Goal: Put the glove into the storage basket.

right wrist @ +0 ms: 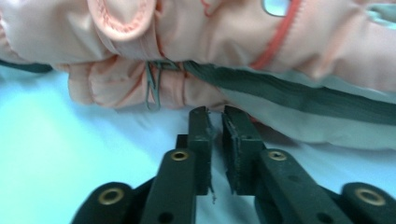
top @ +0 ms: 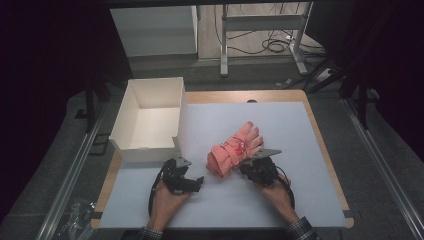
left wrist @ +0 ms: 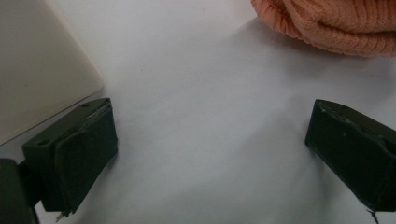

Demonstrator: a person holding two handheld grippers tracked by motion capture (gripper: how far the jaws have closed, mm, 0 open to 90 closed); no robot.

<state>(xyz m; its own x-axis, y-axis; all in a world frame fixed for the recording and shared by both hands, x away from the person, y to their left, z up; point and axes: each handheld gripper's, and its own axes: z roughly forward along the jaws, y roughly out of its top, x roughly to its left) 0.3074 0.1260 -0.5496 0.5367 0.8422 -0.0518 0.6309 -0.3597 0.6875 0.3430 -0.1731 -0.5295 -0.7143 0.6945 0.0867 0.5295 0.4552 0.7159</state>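
A pair of pink gloves (top: pixel 235 150) lies stacked in the middle of the white mat, fingers pointing away to the right. My right gripper (top: pixel 247 167) sits at their near right side. In the right gripper view its jaws (right wrist: pixel 215 116) are shut with only a thin slit and nothing between them, the tips right at the glove's (right wrist: pixel 210 37) grey-trimmed edge. My left gripper (top: pixel 192 182) rests low on the mat, left of the gloves. Its jaws (left wrist: pixel 210 135) stand wide open and empty, with the knit cuff (left wrist: pixel 336 23) beyond the right one.
An open white cardboard box (top: pixel 142 155), empty inside, stands at the mat's left rear; its corner (left wrist: pixel 37 70) is close to my left gripper. The mat (top: pixel 250 200) covers a wooden table. Desk legs and cables stand on the floor behind.
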